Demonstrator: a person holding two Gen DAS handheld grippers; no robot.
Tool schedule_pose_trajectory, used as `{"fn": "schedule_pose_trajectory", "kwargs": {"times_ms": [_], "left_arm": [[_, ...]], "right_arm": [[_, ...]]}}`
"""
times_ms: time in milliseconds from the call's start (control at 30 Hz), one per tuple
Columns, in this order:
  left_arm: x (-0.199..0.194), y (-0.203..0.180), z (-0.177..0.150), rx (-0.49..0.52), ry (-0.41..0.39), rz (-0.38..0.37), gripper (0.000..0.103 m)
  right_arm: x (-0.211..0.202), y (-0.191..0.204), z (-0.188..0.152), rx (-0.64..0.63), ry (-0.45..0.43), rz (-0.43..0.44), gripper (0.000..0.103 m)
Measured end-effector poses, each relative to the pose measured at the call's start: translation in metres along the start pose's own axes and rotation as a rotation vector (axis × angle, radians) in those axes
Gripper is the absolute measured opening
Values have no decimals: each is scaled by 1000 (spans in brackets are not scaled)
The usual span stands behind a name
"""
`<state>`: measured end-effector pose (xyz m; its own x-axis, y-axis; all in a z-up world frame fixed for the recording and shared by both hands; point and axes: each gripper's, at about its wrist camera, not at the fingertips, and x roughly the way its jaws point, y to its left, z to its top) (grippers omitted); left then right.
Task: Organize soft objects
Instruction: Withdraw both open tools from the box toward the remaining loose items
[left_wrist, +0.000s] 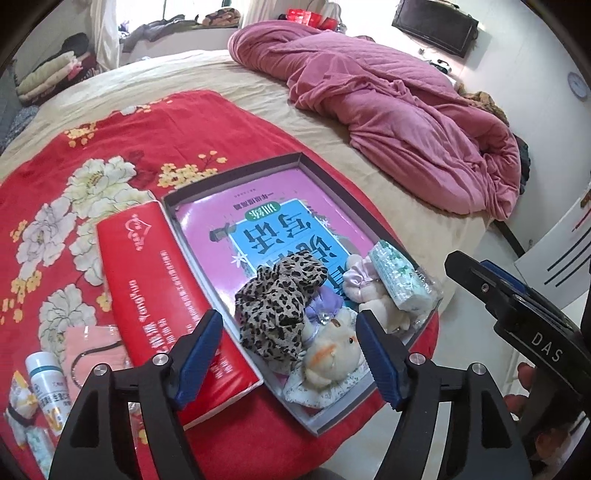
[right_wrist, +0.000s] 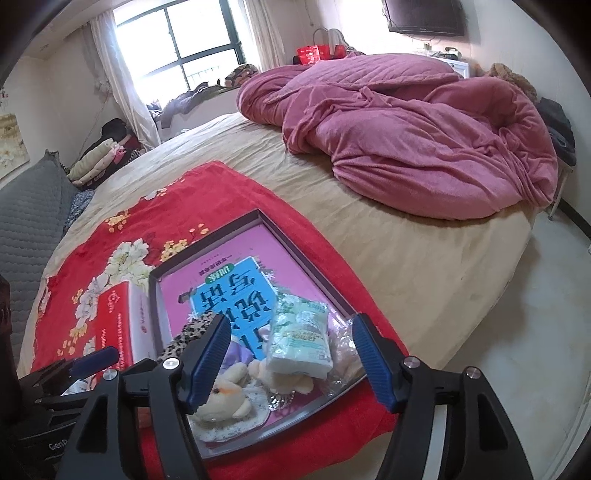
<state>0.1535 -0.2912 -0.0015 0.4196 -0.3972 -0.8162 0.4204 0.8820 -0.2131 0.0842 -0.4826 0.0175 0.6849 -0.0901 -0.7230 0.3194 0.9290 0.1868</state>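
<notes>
**Two open grippers over a tray of soft things on the bed**

Two grippers hang above a shallow grey tray (left_wrist: 334, 184) that sits on a red flowered blanket (left_wrist: 110, 155) spread across a beige bed (left_wrist: 332, 122). Both have their blue-padded jaws spread apart with nothing pinched between them.

From the left wrist view, the left gripper (left_wrist: 291, 354) is poised over the near end of the tray. Seen between its fingers are a leopard-print cloth (left_wrist: 277, 302), bunched up, and a cream plush toy (left_wrist: 332, 350) in a speckled dress lying just beside it, the two touching. Neither pad presses on them. Farther along that end lies a wrapped towel pack (left_wrist: 400, 277), tilted against a small pale satin piece whose kind I cannot make out. All of these rest on a pink and blue book (left_wrist: 280, 236) that covers the tray floor.

From the right wrist view, the right gripper (right_wrist: 291, 358) frames the towel pack (right_wrist: 301, 339) and the plush toy (right_wrist: 225, 398), again without contact. The tray (right_wrist: 314, 251) edge runs beneath it.

Beside the tray, against its long left wall, lies a red box (left_wrist: 166, 288). Near the blanket's corner are a white bottle (left_wrist: 46, 380) and a pink packet (left_wrist: 92, 347). A crumpled pink quilt (left_wrist: 399, 110) lies well apart at the far side of the bed.
</notes>
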Motion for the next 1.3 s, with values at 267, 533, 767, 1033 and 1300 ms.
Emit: {"fn": "schedule_pose_trajectory", "kwargs": {"times_ms": [267,533,767,1033,1300], "left_arm": [[-37,14,-8,-18,-43,22,76],[-76,45,-22,-57,-83,56,76],[-108,81,-38,-108,-116,84,76],[-145,139,-69,-195,-133,129,78],[-181,206,-106,-325,-156,189,79]], "right_arm": [[-21,28,0,-54,-20,16,69],[-41,75,-3,-133,-37,55,69],[-54,122,-12,-205,-37,104,69],[-61,176,-29,-292,-19,152,69],[-60,221,-51,-369,19,206,70]]}}
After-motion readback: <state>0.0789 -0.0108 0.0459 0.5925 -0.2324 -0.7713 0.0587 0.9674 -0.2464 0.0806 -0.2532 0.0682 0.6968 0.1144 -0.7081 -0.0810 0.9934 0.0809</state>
